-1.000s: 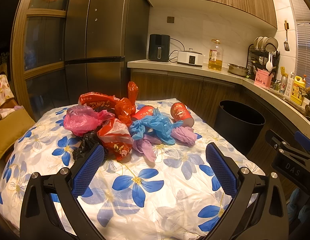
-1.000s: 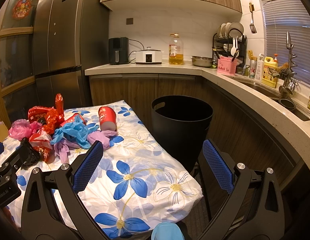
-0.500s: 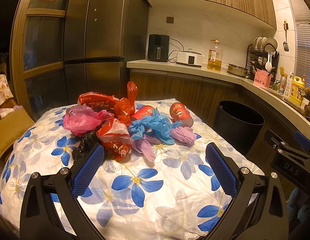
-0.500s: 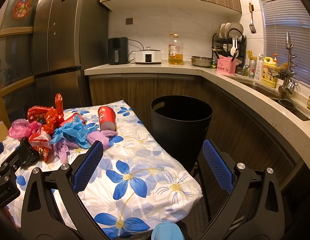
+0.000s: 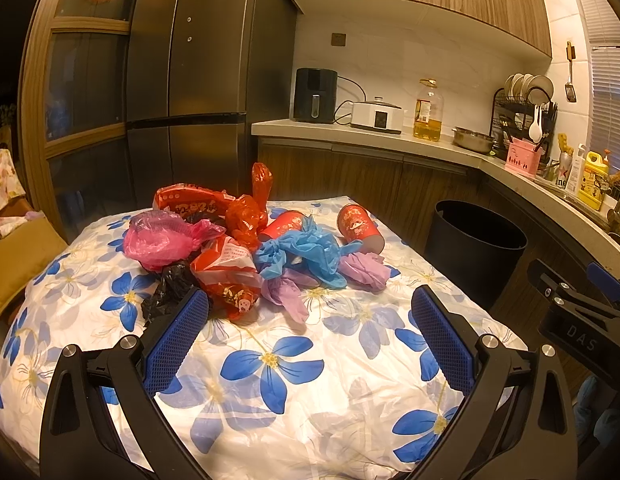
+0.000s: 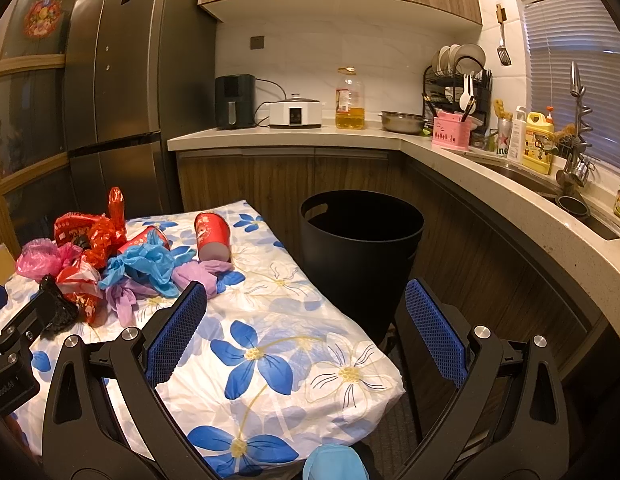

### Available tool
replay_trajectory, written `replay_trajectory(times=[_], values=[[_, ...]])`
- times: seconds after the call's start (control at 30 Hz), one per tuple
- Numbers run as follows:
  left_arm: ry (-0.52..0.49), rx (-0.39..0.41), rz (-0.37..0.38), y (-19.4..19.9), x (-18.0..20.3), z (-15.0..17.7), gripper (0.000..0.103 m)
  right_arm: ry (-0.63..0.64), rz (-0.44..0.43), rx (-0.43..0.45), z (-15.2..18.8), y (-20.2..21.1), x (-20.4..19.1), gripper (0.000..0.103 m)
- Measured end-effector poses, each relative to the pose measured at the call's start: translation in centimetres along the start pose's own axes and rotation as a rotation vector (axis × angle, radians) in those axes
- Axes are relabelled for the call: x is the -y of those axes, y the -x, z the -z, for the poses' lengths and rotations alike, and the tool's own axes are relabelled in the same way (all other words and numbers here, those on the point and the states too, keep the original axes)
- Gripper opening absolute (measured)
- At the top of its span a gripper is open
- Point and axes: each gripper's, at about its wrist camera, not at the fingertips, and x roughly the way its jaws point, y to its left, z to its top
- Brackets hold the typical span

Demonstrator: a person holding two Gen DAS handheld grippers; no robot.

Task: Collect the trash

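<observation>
A heap of trash lies on the flowered tablecloth (image 5: 270, 372): a pink bag (image 5: 162, 240), a black bag (image 5: 170, 286), red wrappers (image 5: 230, 276), a blue glove (image 5: 306, 250), purple gloves (image 5: 363, 270) and two red paper cups, one (image 5: 359, 228) on its side. A black bin (image 6: 361, 252) stands on the floor off the table's right end. My left gripper (image 5: 310, 332) hovers open just short of the heap, nothing between its pads. My right gripper (image 6: 306, 328) is open too, over the table's right part, with the bin ahead and the heap (image 6: 150, 264) to its left.
The tall fridge (image 5: 198, 92) rises behind the table. A counter (image 6: 294, 138) with an air fryer, cooker, oil bottle (image 6: 349, 100) and dish rack wraps round to a sink (image 6: 549, 184) on the right. A cushioned chair (image 5: 18, 256) sits at the table's left.
Both views have drifted very slightly; the trash and the bin lie as before, and both grippers stay open.
</observation>
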Motion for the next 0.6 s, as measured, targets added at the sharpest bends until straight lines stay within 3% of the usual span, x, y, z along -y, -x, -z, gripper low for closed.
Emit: replay_trajectory(times=[0.6], values=[[0.031,0.001,0.017,-0.23,-0.14,0.69,0.098,0.006,0.0,0.004,-0.01,-0.31,0.08,0.098]])
